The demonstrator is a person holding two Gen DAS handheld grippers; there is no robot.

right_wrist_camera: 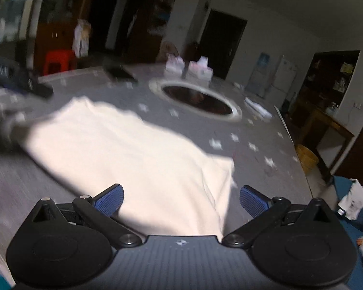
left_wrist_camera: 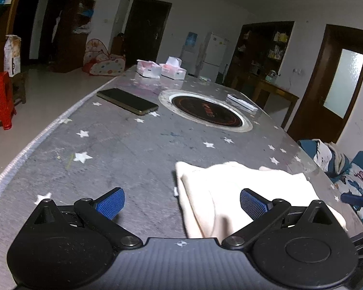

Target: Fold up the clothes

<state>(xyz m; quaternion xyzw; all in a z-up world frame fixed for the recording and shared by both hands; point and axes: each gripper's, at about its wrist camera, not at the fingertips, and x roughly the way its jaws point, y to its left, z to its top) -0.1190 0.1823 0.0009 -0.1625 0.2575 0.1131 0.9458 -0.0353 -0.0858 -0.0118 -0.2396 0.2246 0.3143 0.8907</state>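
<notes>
A cream-white garment [right_wrist_camera: 133, 154] lies partly folded on the grey star-patterned table [left_wrist_camera: 113, 149]. In the left wrist view the garment [left_wrist_camera: 230, 193] spreads from the middle to the right, with its left edge between my fingers. My left gripper [left_wrist_camera: 181, 204] is open, its blue pads [left_wrist_camera: 110, 205] wide apart just above the table. My right gripper [right_wrist_camera: 181, 201] is open too, hovering over the near end of the cloth. That view is blurred by motion. The left gripper [right_wrist_camera: 19, 82] shows at its far left, and the right gripper's blue tip [left_wrist_camera: 353, 199] shows at the left view's right edge.
A dark phone [left_wrist_camera: 128, 101] lies on the table, beside a round inset hotplate [left_wrist_camera: 205, 113]. Two tissue boxes [left_wrist_camera: 161, 70] stand at the far end, and a white flat box [left_wrist_camera: 242, 102] lies right of the hotplate. A red stool [left_wrist_camera: 0, 99] stands on the floor. Patterned bedding [left_wrist_camera: 358, 181] lies at right.
</notes>
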